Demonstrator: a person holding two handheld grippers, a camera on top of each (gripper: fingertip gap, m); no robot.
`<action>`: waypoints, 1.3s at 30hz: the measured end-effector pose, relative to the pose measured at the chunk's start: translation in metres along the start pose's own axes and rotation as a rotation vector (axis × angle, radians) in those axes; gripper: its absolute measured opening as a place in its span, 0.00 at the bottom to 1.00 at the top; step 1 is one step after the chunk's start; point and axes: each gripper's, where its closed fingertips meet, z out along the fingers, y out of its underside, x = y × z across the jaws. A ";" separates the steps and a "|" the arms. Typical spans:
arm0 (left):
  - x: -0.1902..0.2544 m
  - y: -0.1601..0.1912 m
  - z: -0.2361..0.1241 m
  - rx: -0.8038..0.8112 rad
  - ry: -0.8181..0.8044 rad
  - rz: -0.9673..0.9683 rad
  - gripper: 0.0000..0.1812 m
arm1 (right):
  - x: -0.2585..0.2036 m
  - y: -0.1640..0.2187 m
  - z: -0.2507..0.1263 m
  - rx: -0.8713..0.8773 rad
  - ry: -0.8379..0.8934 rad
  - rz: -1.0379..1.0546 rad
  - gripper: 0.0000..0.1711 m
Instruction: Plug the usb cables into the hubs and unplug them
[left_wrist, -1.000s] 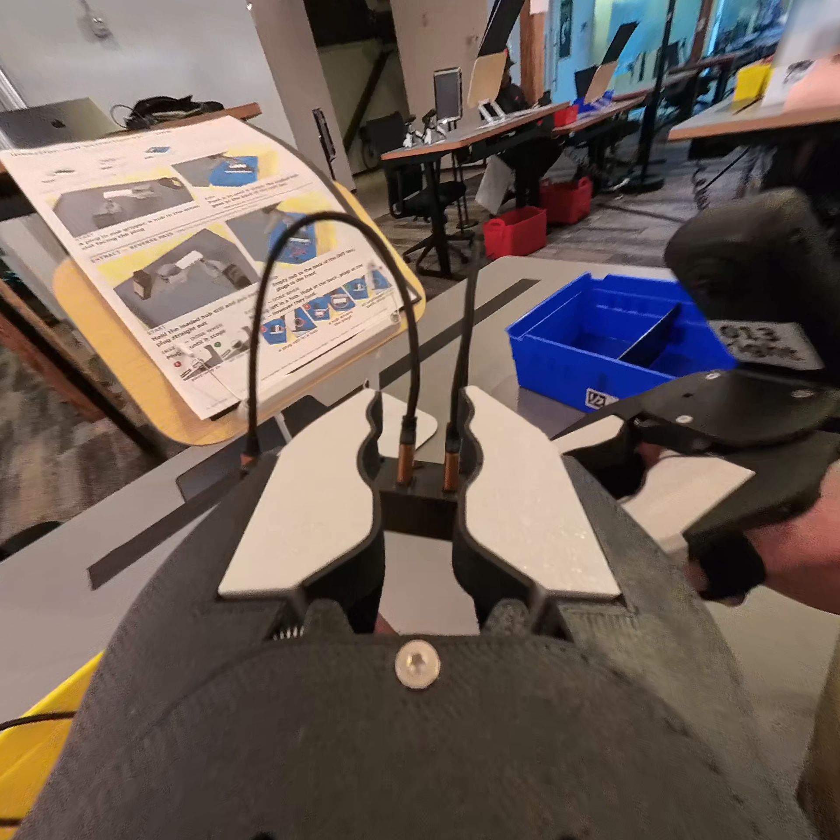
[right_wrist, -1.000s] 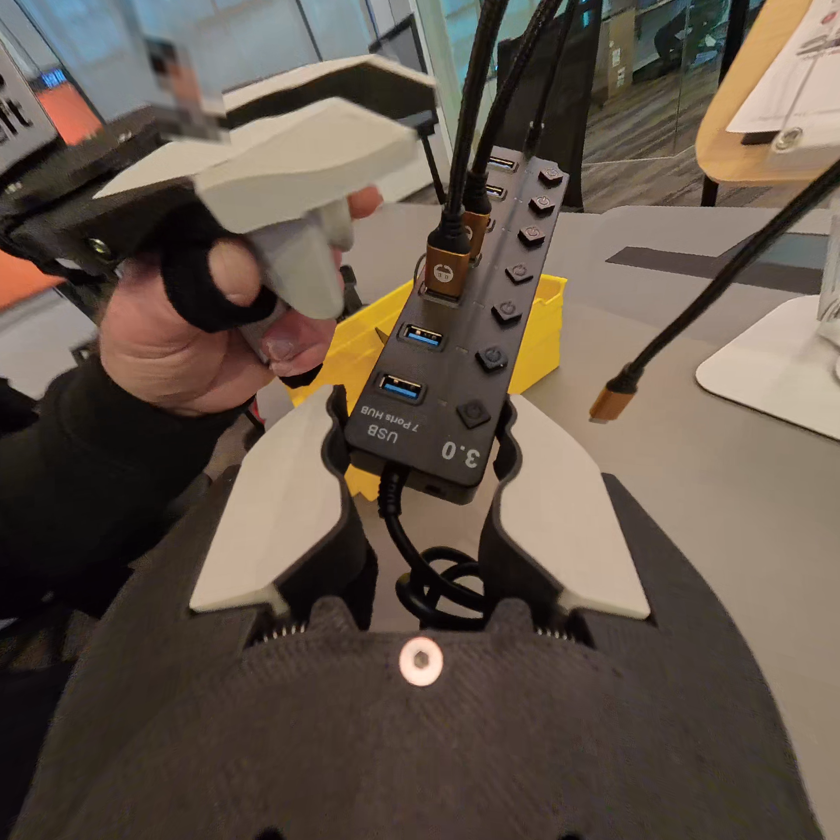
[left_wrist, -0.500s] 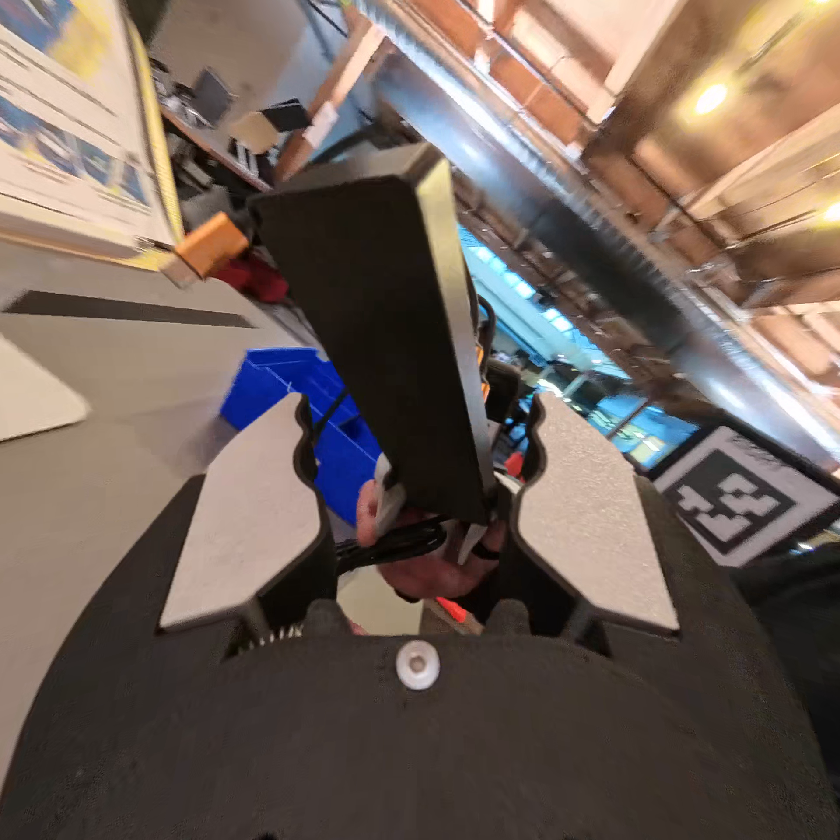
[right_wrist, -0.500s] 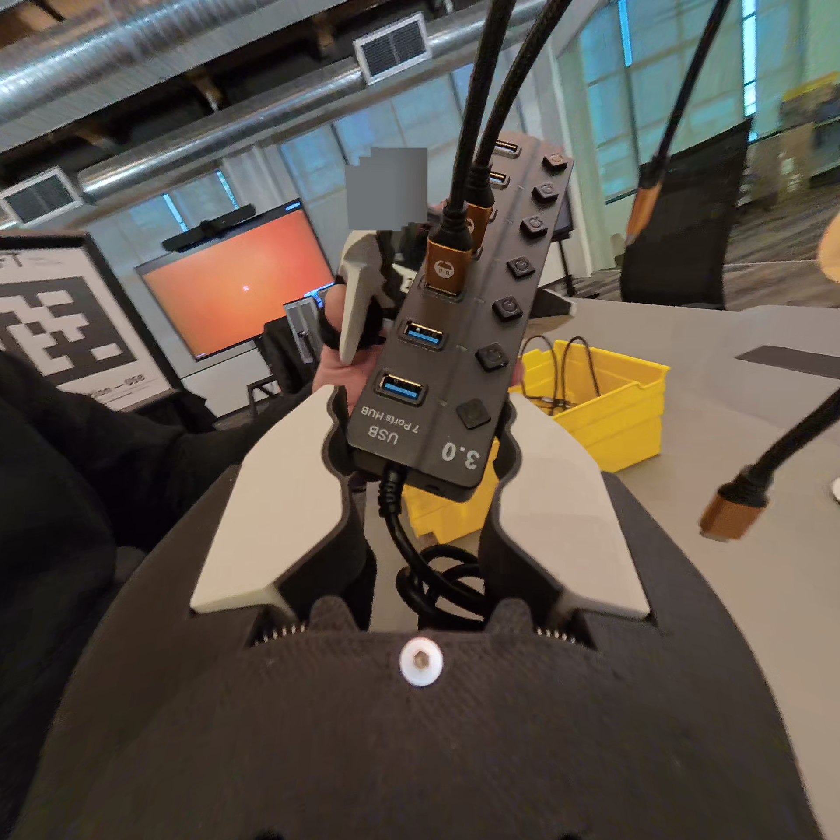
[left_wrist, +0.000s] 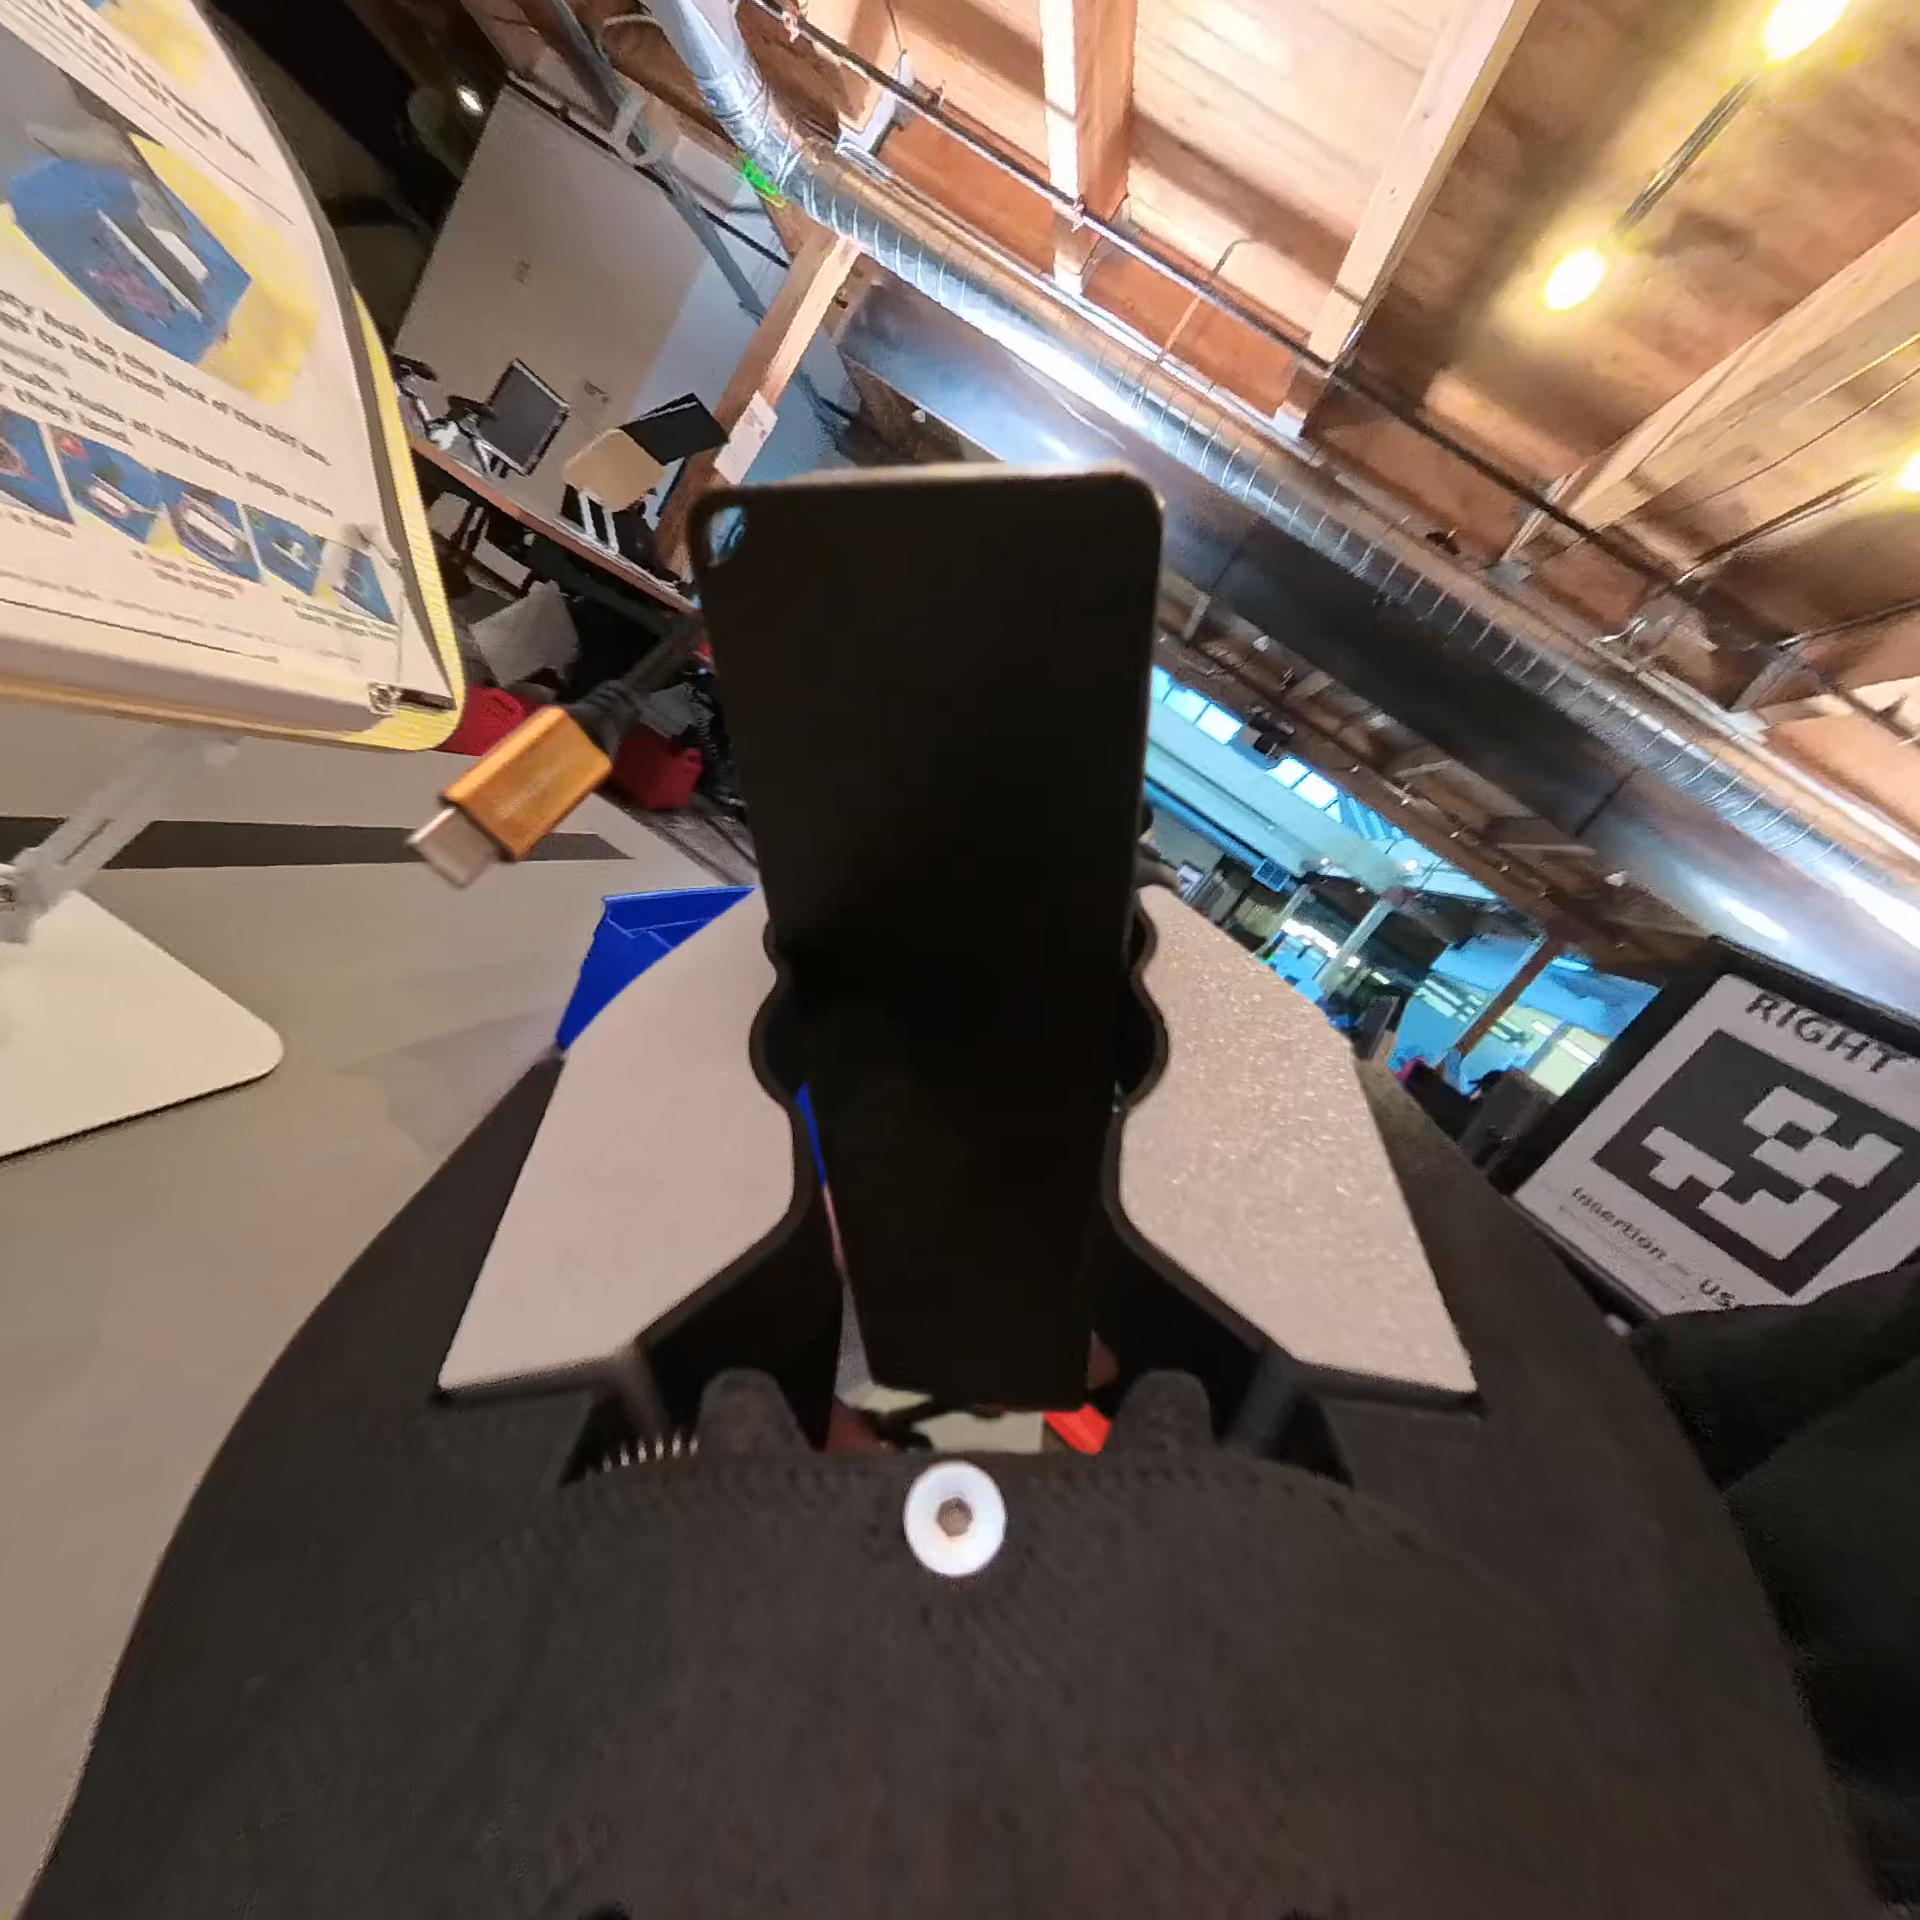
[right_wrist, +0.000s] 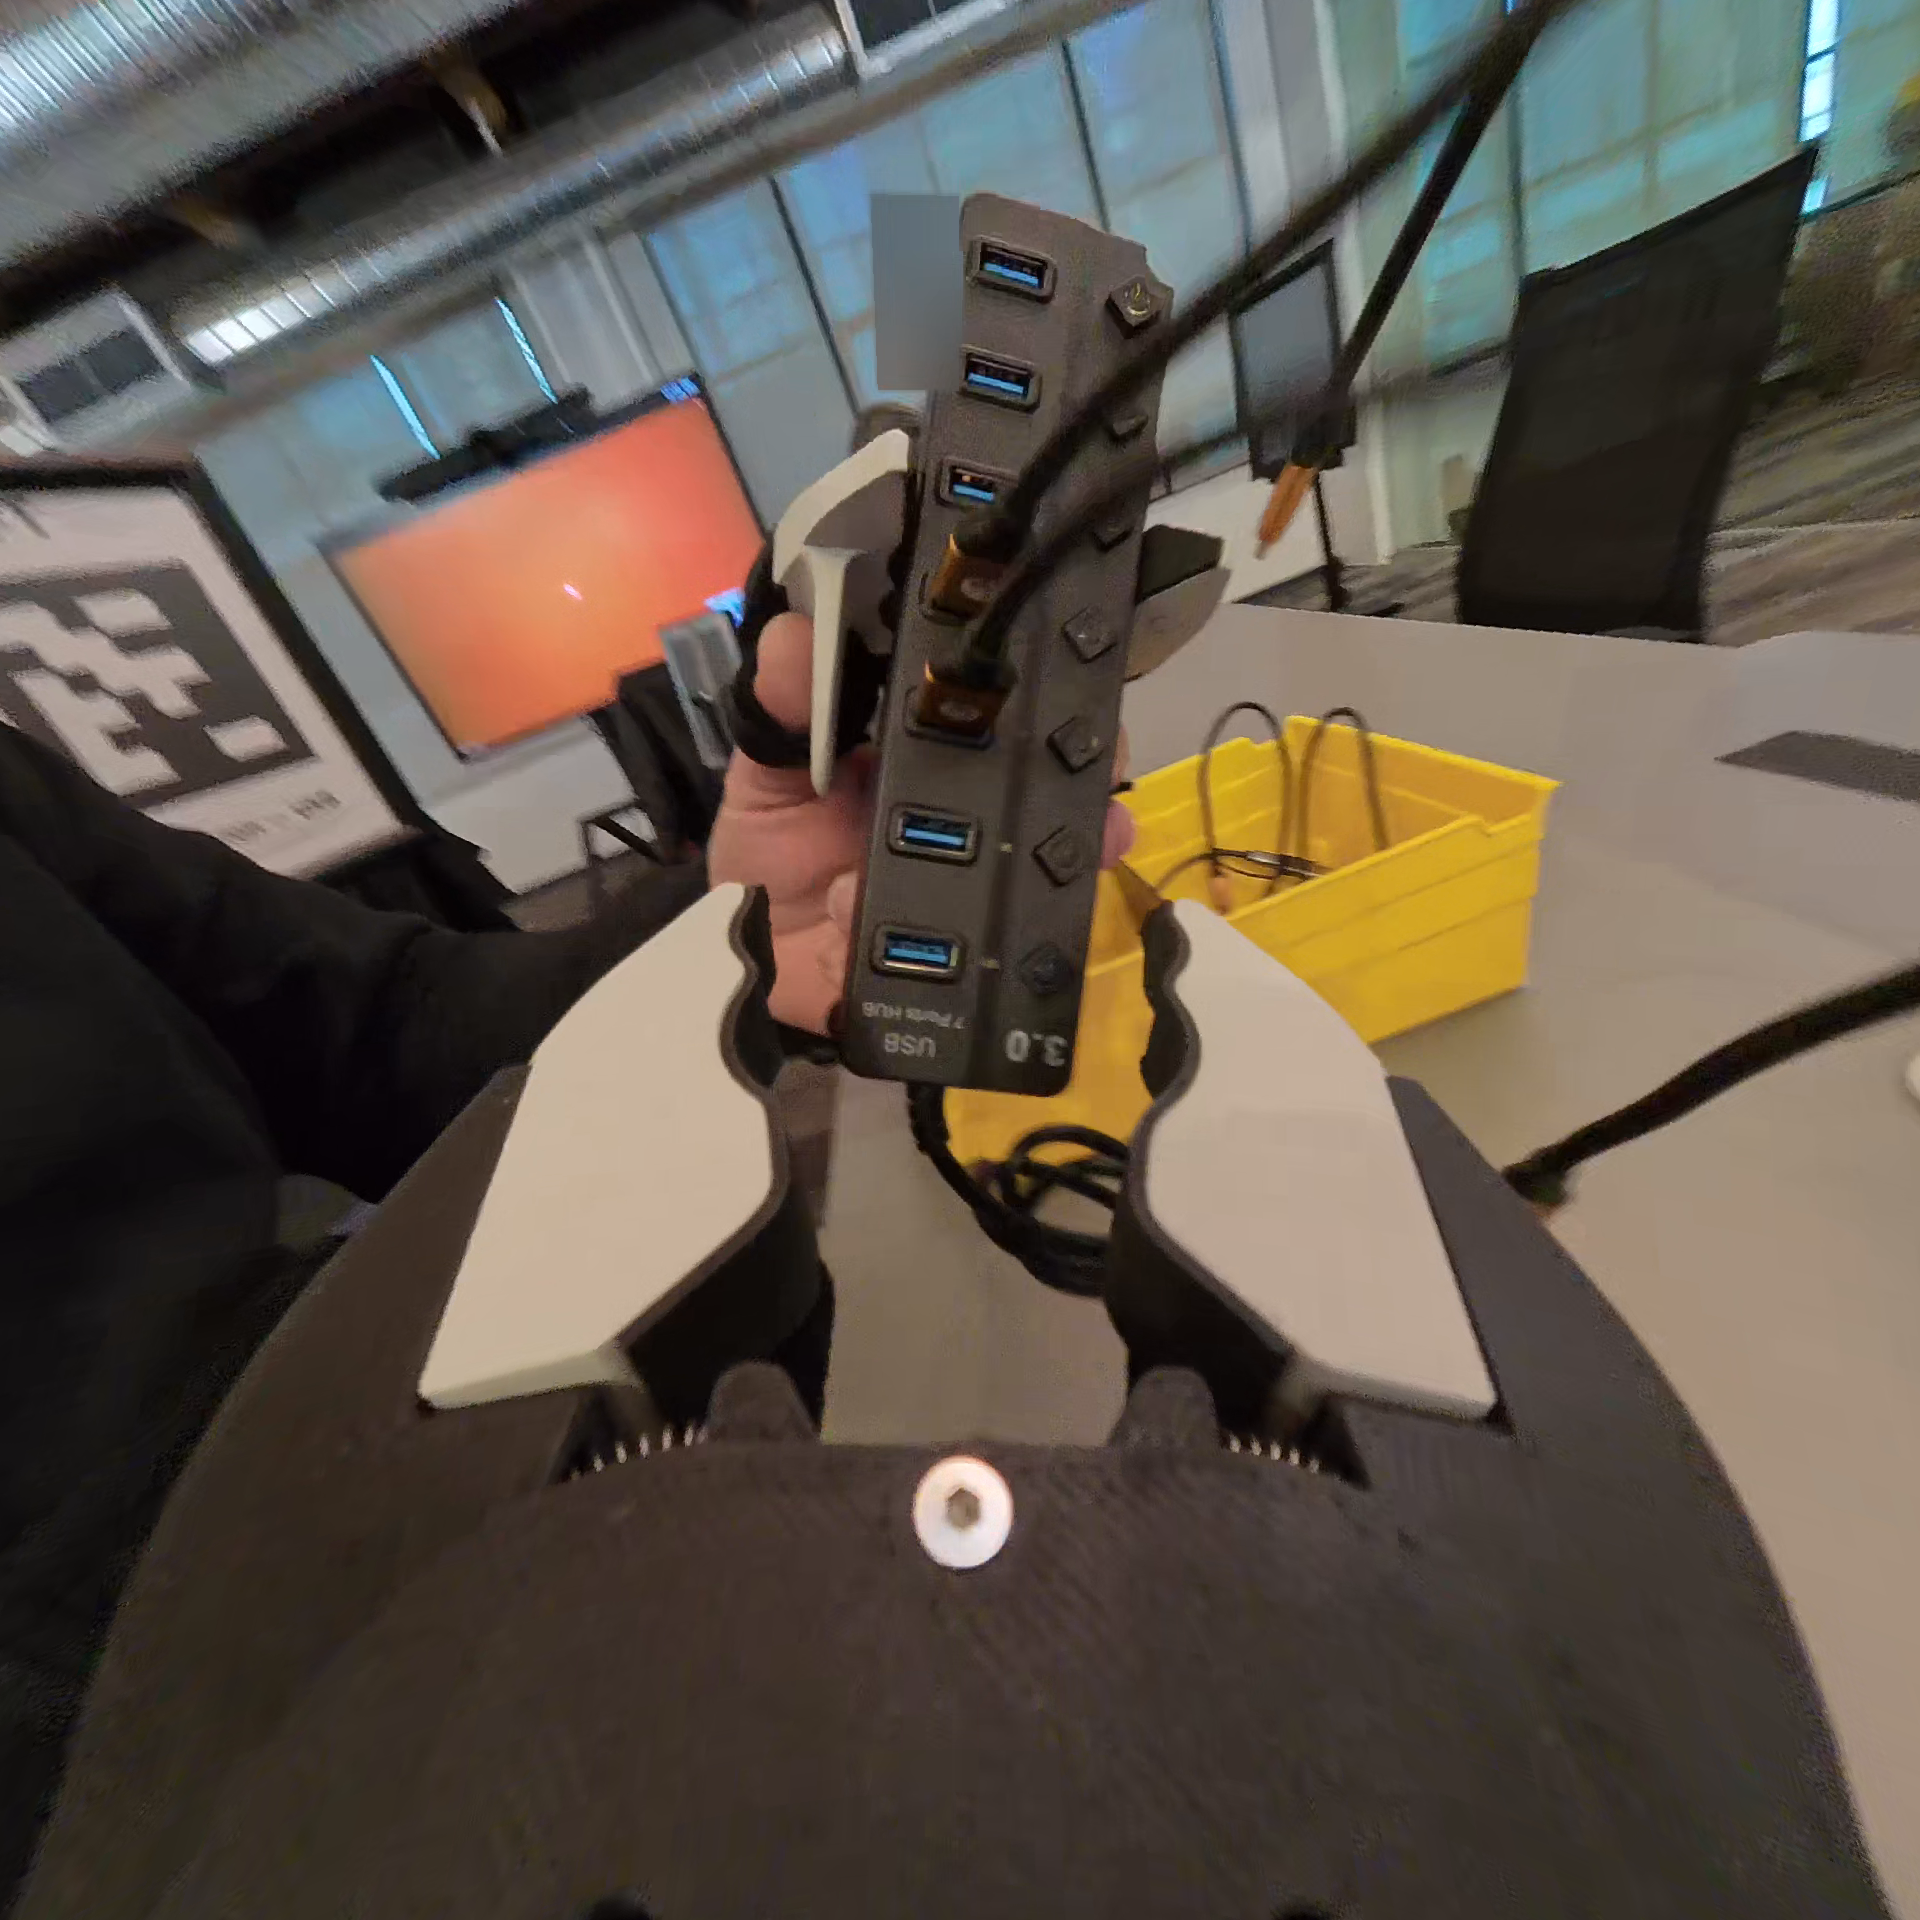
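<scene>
A black seven-port USB hub (right_wrist: 987, 675) stands upright in the air. Two cables with copper plugs (right_wrist: 961, 701) sit in its middle ports. My left gripper (left_wrist: 951, 997) is shut on the hub's sides and sees its plain back (left_wrist: 935, 831). In the right wrist view the left gripper's fingers (right_wrist: 831, 551) clamp the hub's middle. My right gripper (right_wrist: 956, 966) is open around the hub's lower end, with gaps on both sides. A loose copper plug (left_wrist: 520, 795) hangs to the left of the hub, and a free cable end (right_wrist: 1288, 499) dangles beyond it.
A yellow bin (right_wrist: 1403, 883) with cables stands on the grey table behind the hub. A blue bin (left_wrist: 644, 945) is past the left gripper. An instruction sheet (left_wrist: 208, 468) on a white-based stand (left_wrist: 104, 1039) is at the left. A person's hand (right_wrist: 790, 831) holds the left gripper. There is about 7 cm between the tips of the two grippers.
My left gripper has swung in behind the hub and shut on it. My right gripper, shut on the hub's lower end before, has opened. The hub is tilted more upright.
</scene>
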 end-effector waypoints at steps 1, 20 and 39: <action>0.000 0.000 -0.001 -0.010 -0.004 0.011 0.32 | 0.002 -0.002 -0.004 -0.024 0.033 -0.055 0.37; -0.003 0.046 0.021 -0.240 -0.134 0.111 0.32 | 0.018 -0.010 -0.019 -0.564 0.640 -1.229 0.06; 0.001 0.056 0.018 -0.336 -0.084 0.084 0.31 | 0.010 -0.006 -0.023 -0.661 0.597 -1.308 0.04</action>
